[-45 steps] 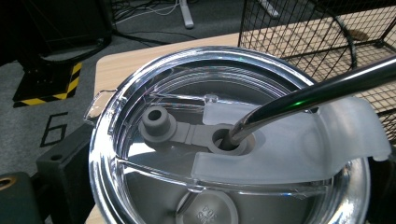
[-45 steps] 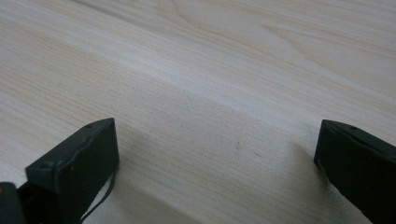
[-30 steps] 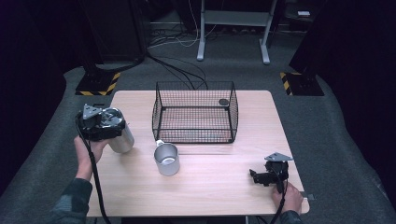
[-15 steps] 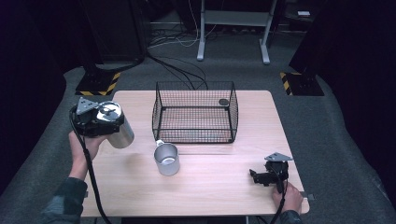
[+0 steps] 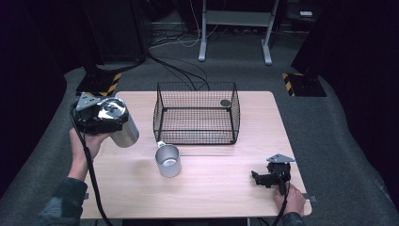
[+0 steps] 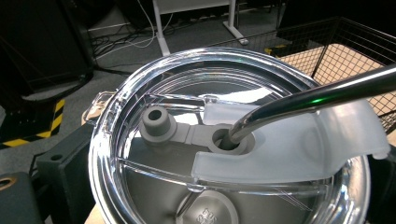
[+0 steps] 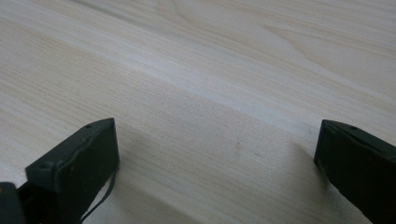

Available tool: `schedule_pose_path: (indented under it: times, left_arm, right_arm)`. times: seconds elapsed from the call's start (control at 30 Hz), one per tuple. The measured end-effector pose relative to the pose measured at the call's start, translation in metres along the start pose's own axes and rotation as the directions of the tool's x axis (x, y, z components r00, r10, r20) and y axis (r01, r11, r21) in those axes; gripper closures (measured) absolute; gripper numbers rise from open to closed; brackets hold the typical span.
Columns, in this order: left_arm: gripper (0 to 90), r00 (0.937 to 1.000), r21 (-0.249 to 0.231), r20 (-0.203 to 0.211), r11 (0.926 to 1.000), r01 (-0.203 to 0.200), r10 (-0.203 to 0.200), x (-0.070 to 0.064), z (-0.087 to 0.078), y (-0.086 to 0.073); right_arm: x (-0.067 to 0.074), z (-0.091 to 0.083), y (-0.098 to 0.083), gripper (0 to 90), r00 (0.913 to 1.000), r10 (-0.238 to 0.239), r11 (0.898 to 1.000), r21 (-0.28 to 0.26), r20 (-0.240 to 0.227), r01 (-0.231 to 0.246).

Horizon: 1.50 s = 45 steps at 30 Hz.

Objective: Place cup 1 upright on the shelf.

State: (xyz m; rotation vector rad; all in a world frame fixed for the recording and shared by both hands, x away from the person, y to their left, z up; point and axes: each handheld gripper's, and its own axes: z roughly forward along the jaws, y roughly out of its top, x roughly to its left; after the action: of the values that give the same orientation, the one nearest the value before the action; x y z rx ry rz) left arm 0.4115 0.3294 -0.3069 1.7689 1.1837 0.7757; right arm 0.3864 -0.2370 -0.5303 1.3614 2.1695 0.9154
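At frame left, the left gripper (image 5: 101,117), jaws pinching a steel tumbler (image 5: 123,132), has lifted it off the counter (image 5: 211,183); right gripper (image 7: 215,163) jaws spread, idle.

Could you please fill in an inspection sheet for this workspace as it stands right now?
Surface: light wooden table, no spills seen.
Job's things: steel tumbler with clear lid and metal straw, lifted and tilted at the table's left edge.
Clutter: black wire basket with a small dark disc inside; metal cup standing in front of it.
Grippers: left gripper shut on the steel tumbler; right gripper open, low over bare wood.
Cables: black cables on the floor behind.
Surroundings: grey carpet, hazard-striped feet, white stand.
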Motion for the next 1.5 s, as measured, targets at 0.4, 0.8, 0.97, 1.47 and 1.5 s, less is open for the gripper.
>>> schedule_pose_path:
  times: [0.4,0.8,0.97,1.47,1.5]
  left_arm:
    - [4.1,0.9996,0.0,0.019,0.9997,-0.023,0.023,-0.015,0.002,0.018]
    - [4.1,0.9944,-0.014,0.077,0.9974,-0.071,0.072,-0.036,-0.005,0.034]
    - [4.1,0.9918,-0.024,0.096,0.9963,-0.083,0.084,-0.045,-0.004,0.041]
    - [4.0,0.9828,-0.018,0.147,0.9937,-0.111,0.112,-0.067,0.011,0.054]
    - [4.0,0.9809,-0.01,0.153,0.9928,-0.12,0.12,-0.069,0.013,0.055]
  right_arm:
    - [0.0,0.0,0.0,0.0,1.0,0.003,1.0,-0.001,-0.001,-0.003]
    - [0.0,0.0,0.0,0.0,1.0,-0.001,1.0,0.0,0.0,0.001]
    - [0.0,0.0,0.0,0.0,1.0,0.002,1.0,-0.001,0.0,-0.002]
    - [0.0,0.0,0.0,0.0,1.0,0.003,1.0,-0.001,-0.001,-0.003]
    - [0.0,0.0,0.0,0.0,1.0,-0.002,1.0,0.001,0.0,0.002]
